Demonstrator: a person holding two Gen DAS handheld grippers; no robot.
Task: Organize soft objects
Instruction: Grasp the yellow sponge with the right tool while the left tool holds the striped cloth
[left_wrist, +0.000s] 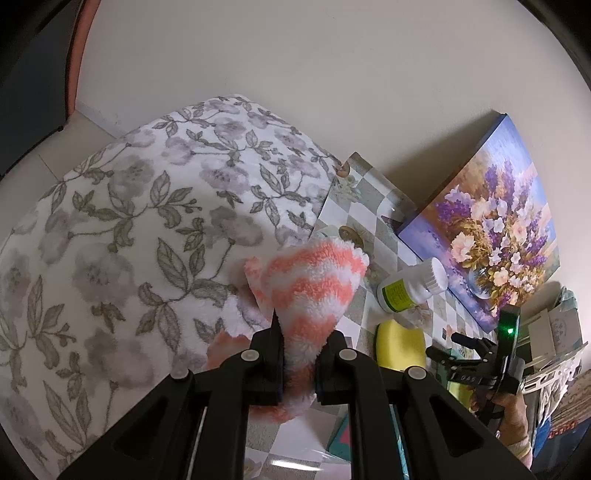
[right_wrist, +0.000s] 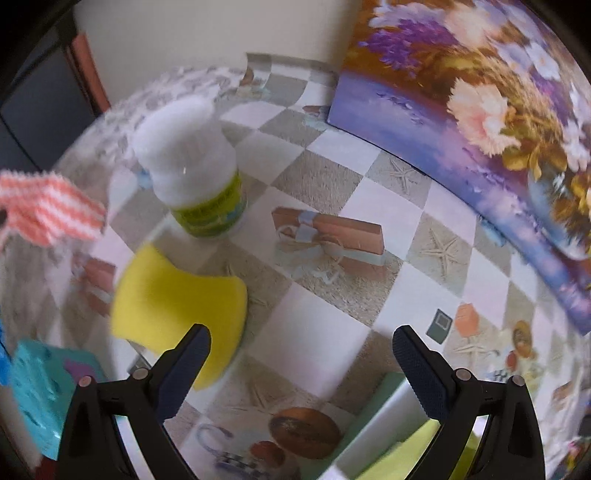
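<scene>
Right wrist view: my right gripper (right_wrist: 301, 354) gapes empty, the sponge (right_wrist: 177, 295) just left of its left finger; my left gripper (left_wrist: 299, 363) clamps the cloth (left_wrist: 310, 284).

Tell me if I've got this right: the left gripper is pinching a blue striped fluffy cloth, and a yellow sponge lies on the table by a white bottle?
Nearly. The fluffy cloth in the left gripper is orange-and-white striped, not blue, as the left wrist view shows. The yellow sponge and white bottle are as you say.
</scene>
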